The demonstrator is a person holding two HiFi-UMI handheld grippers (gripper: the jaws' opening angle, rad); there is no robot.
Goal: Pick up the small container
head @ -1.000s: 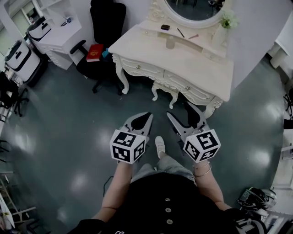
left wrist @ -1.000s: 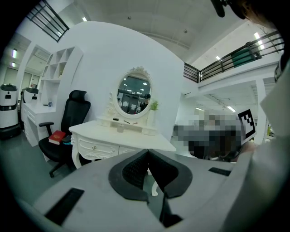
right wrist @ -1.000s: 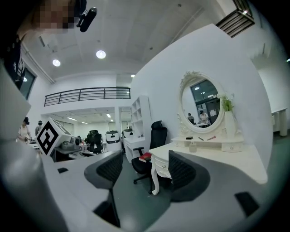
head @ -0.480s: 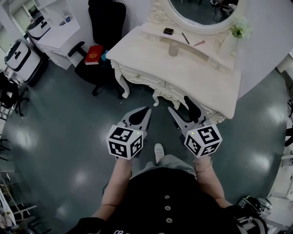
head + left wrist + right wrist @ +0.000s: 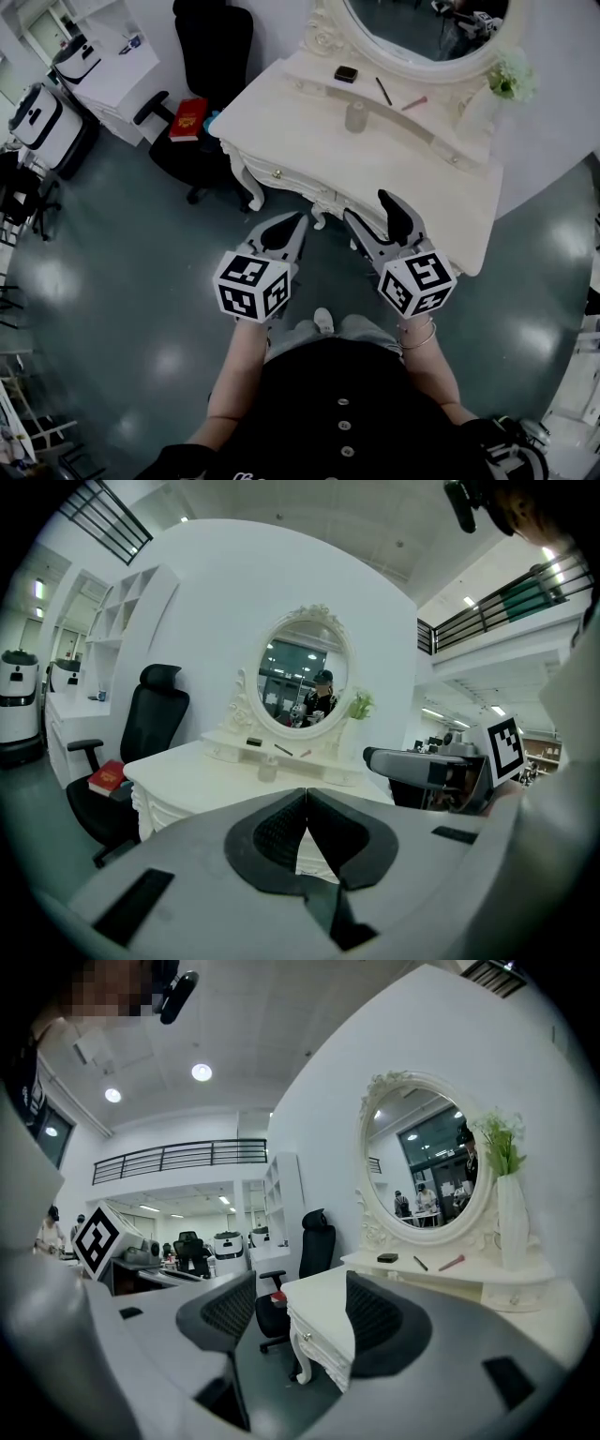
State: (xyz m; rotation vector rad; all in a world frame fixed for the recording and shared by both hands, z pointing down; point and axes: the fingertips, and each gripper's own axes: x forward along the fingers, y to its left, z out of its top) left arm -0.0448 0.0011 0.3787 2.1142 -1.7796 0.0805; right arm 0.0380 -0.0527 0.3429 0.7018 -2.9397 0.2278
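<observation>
Since a second ago the person has stepped closer to the dressing table [image 5: 309, 131], which now fills more of the head view; both grippers have come forward with the step, and the right gripper [image 5: 366, 204] now overlaps the table's front edge in that view, while the left gripper [image 5: 298, 217] hangs just short of it, over the floor.

As for the tongs, the left gripper's jaws are pressed tip to tip with nothing between them, as its own view shows; the right gripper's jaws stand wide apart and empty, with only the table corner and the floor seen through the gap.

The small container [image 5: 354, 116], which looks like a pale, translucent jar, stands upright on the tabletop just in front of the raised shelf below the mirror [image 5: 412, 23]; it is well apart from both grippers; a small black box [image 5: 346, 73] lies on the shelf behind it, and a vase [image 5: 506, 84] stands off to the right.

Judging by this, the task is barely begun; only the approach is under way; the reach across the tabletop, the closing on the jar and the lift are all left, and the open right gripper seems the likelier one for it.
</observation>
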